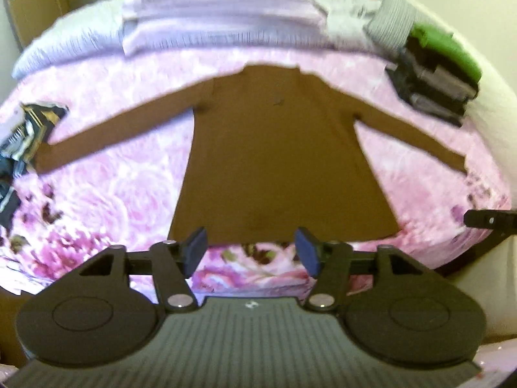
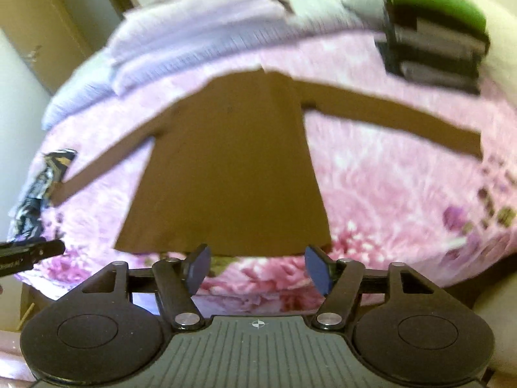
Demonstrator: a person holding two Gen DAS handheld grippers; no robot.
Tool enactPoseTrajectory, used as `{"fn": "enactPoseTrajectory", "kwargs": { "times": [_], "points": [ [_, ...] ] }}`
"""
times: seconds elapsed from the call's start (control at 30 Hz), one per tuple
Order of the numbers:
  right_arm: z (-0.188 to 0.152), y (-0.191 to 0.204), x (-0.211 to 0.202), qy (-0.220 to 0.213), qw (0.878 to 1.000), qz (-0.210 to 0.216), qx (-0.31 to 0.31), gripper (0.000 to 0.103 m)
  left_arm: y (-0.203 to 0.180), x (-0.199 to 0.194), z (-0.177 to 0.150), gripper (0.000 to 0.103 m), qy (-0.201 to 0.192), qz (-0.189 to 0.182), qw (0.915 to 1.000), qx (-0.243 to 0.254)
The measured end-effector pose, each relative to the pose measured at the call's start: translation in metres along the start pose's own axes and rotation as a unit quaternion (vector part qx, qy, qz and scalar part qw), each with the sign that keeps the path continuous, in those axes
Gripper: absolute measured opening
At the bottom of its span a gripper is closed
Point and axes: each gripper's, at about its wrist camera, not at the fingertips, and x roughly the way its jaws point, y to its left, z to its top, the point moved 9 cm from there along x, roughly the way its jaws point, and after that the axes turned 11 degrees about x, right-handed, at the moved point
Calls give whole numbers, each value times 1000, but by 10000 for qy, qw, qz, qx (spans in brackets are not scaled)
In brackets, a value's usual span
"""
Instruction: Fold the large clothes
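A brown long-sleeved garment lies flat on a pink floral bed cover, both sleeves spread out to the sides, hem nearest me. In the right wrist view the same garment shows at the centre. My left gripper hangs open above the near edge of the bed, just short of the hem, with nothing between its blue pads. My right gripper is open too, empty, above the hem's right part. Each gripper's tip shows at the edge of the other's view: right gripper, left gripper.
A stack of folded clothes with a green piece on top sits at the bed's far right. A dark patterned garment lies at the left edge. Folded lilac bedding and a striped pillow lie at the head.
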Motion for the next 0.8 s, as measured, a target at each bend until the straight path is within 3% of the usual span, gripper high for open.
{"fn": "enactPoseTrajectory", "kwargs": {
  "times": [0.1,0.23,0.47,0.8],
  "points": [
    [-3,9,-38,-225,9995,73,-221,64,-11,-40,7,66,-230,16,9997,6],
    [-13,24,-60,-194,9992,145,-314,65,-18,-67,2,72,-171,82,9998,-47],
    [-47,32,-64,177,9990,179,-365,65,-22,-75,-19,72,165,120,9998,25],
    [-60,33,-72,197,9984,26,-538,65,-30,-80,-25,72,234,124,9996,77]
  ]
}}
